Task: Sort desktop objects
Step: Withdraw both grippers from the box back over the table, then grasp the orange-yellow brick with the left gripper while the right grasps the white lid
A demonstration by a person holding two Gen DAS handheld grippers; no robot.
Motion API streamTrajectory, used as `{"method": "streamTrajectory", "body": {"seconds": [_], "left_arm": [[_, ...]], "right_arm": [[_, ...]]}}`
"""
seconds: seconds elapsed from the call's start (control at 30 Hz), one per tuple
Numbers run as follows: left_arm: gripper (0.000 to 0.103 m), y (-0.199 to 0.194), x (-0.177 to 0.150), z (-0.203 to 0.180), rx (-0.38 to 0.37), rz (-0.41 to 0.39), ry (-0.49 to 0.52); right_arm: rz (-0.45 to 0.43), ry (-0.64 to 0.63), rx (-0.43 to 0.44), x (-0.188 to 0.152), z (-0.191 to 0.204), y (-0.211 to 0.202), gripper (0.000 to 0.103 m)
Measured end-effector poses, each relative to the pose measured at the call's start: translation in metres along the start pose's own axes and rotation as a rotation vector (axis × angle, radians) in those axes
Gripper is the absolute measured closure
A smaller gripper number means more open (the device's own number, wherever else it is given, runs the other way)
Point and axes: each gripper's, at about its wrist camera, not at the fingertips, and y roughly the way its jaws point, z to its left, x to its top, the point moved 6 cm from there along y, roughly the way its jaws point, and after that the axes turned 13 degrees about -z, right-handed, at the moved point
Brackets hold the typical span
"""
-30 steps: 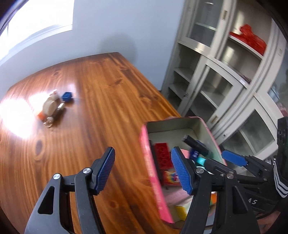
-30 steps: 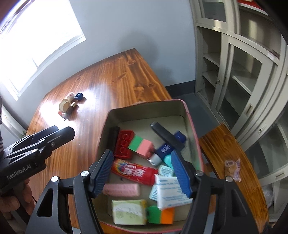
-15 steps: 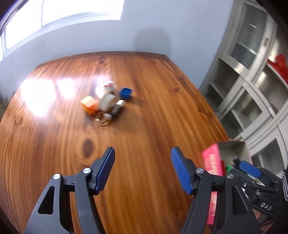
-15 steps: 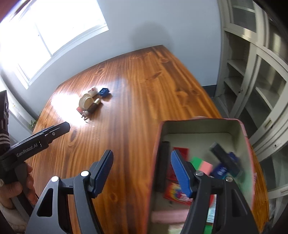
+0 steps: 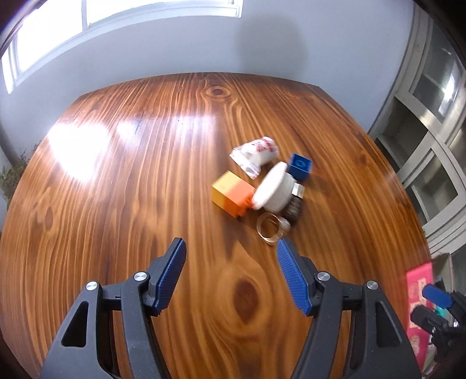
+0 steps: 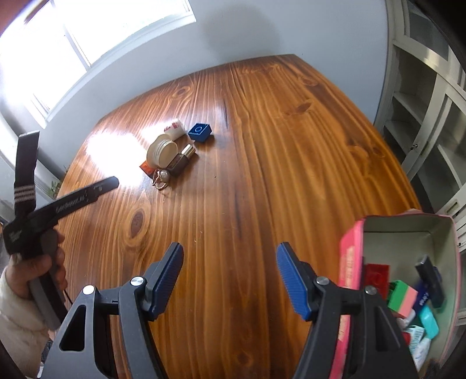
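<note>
A small pile lies on the wooden table (image 5: 122, 186): an orange-yellow block (image 5: 231, 194), a white round jar (image 5: 273, 189), a blue cube (image 5: 300, 166), a white packet (image 5: 254, 154), a clear tape ring (image 5: 271, 229). My left gripper (image 5: 230, 277) is open and empty, just short of the pile. The pile also shows in the right wrist view (image 6: 171, 151), far ahead on the left. My right gripper (image 6: 230, 280) is open and empty above the table, left of the pink box (image 6: 351, 256) that holds several sorted items.
White glass-door cabinets (image 6: 425, 116) stand beyond the table's right edge. A window (image 5: 116, 26) and grey wall lie behind the table. The left gripper's handle and the hand holding it (image 6: 38, 233) show at the left of the right wrist view.
Both grippers have swung left, away from the pink box and toward the pile. The pile is now close in front of the left gripper. Both stayed open.
</note>
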Motion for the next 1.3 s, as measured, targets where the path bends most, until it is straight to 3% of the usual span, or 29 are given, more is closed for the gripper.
{"method": "streamTrajectory", "body": {"seconds": [0.53, 0.83, 1.07, 1.3], "left_arm": [[0.034, 0.083, 0.023, 0.004, -0.119, 0.037, 0.083], [0.033, 0.094, 0.023, -0.004, -0.196, 0.028, 0.066], [0.033, 0.092, 0.018, -0.009, -0.205, 0.039, 0.094], [0.037, 0.099, 0.011, 0.0, -0.201, 0.032, 0.046]], "right_arm": [[0.046, 0.017, -0.047, 0.023, 0.024, 0.05, 0.032], [0.021, -0.006, -0.036, 0.058, 0.043, 0.076, 0.032], [0.002, -0.034, -0.016, 0.086, 0.061, 0.092, 0.032], [0.02, -0.014, 0.02, 0.096, 0.071, 0.11, 0.032]]}}
